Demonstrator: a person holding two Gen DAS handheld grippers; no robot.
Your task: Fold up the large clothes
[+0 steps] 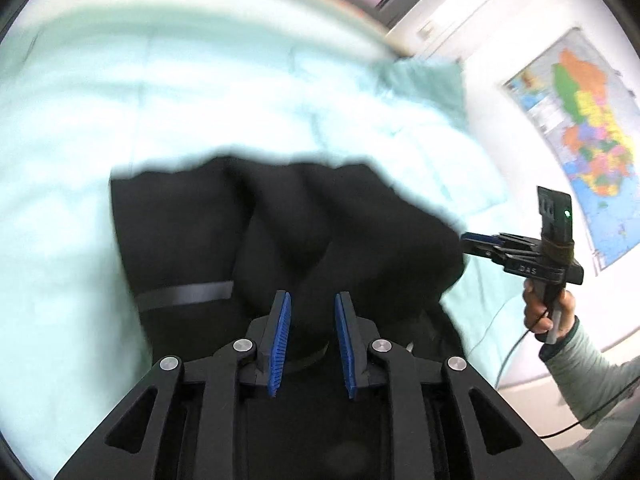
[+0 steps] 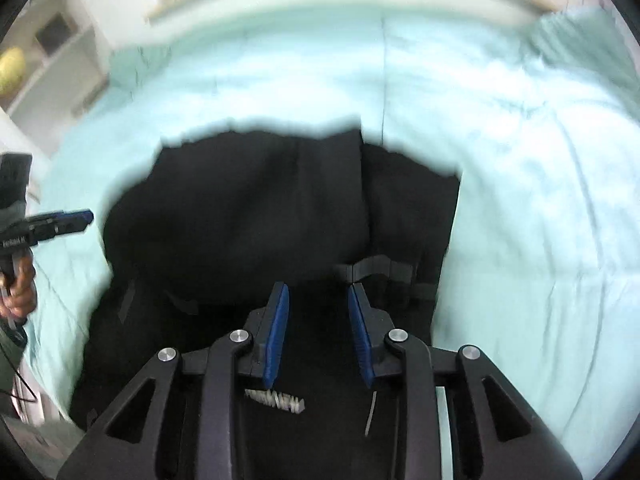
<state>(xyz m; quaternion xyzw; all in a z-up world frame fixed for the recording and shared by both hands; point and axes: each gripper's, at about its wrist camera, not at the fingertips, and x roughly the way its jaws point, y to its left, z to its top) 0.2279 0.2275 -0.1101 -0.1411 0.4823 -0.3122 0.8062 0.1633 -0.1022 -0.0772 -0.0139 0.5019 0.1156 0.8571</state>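
A: Left wrist view first. What was recorded?

B: The black garment (image 1: pixel 280 224) lay bunched on the pale mint bedsheet (image 1: pixel 80 160), filling the middle of the frame, its far edge ragged and blurred. A grey strip (image 1: pixel 184 294) crossed its left part. The left gripper (image 1: pixel 310 300) hung over the cloth with its blue pads (image 1: pixel 280 340) apart. Dark fabric showed in the gap, but whether the pads pressed on it could not be told; no fold was seen pinched between them.

A: Anything else there?

B: The right gripper (image 1: pixel 476 242) came in from the right edge, its tips at the garment's right border, held by a hand (image 1: pixel 546 312) in a light sleeve (image 1: pixel 592 376). Seen side-on, its jaw state could not be read from here. A coloured map (image 1: pixel 588 128) hung on the wall behind.

A: Right wrist view?

B: Same garment (image 2: pixel 260 216) on the same sheet (image 2: pixel 540 200), a fold line running down its right part, a dark band (image 2: pixel 380 270) beside the right gripper's tips. The right gripper (image 2: pixel 318 300) stood above the cloth with pads (image 2: pixel 276 340) apart, nothing clamped. White print (image 2: pixel 276 398) on the fabric showed below the fingers.

A: And the other tool?

B: The left gripper (image 2: pixel 78 216) entered at the left edge, near the garment's left border, over the sheet, gripped by a hand (image 2: pixel 20 284). Shelving (image 2: pixel 52 52) stood in the far left corner, too blurred for detail.
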